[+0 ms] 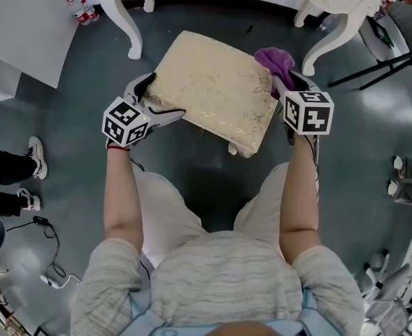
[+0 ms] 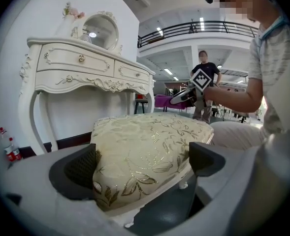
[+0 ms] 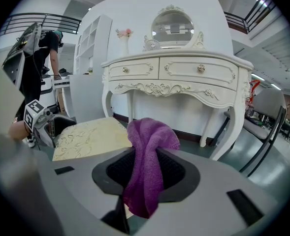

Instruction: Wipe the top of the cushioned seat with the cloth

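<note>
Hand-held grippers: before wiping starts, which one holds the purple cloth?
The right hand-held gripper, shut on the purple cloth; the left hand-held gripper clamps the cream cushioned seat.

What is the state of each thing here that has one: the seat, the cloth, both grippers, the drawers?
cushioned seat: upright on the floor, no cloth on its top.
cloth: bunched, hanging down, off the seat.
left gripper: closed on the seat's near corner.
right gripper: closed on the cloth.
drawers: shut.
</note>
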`<state>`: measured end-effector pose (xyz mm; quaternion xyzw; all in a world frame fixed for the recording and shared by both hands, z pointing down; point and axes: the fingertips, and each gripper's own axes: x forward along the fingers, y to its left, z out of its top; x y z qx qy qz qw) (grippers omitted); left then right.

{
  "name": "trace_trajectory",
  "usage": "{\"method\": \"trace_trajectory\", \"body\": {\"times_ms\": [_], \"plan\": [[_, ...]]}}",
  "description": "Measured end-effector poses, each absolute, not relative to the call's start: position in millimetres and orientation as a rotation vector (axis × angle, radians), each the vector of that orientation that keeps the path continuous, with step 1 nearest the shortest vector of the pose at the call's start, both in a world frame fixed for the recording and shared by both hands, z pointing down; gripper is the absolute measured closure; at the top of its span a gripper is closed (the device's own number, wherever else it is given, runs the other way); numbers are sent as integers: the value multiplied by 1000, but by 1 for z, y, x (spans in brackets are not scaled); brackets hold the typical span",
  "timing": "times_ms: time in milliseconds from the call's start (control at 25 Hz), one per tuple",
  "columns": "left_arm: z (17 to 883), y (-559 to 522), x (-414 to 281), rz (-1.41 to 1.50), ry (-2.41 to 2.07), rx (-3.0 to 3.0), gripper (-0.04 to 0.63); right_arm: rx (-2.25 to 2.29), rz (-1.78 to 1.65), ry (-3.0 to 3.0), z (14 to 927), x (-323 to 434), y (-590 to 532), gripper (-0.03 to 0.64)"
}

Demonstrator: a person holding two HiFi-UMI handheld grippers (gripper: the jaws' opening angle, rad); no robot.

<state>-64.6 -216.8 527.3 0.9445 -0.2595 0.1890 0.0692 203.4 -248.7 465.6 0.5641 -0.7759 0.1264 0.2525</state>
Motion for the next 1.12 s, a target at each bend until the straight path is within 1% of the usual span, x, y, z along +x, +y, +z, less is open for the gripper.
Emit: {"method": "trace_trajectory", "body": {"times_ms": [400, 760, 920, 1120], "plan": [[530, -185, -46, 565, -937, 2792, 7, 1585, 365, -2005, 481, 229, -254, 503], [531, -183, -10, 555, -994, 2785, 6, 1653, 385, -1937, 484, 258, -255, 503], [530, -182, -8, 537, -999, 2791, 6, 1671, 381, -1873, 485, 272, -256, 503], [529, -181, -7, 511, -998, 2805, 6, 1663, 422, -1819, 499, 271, -254, 503]]}}
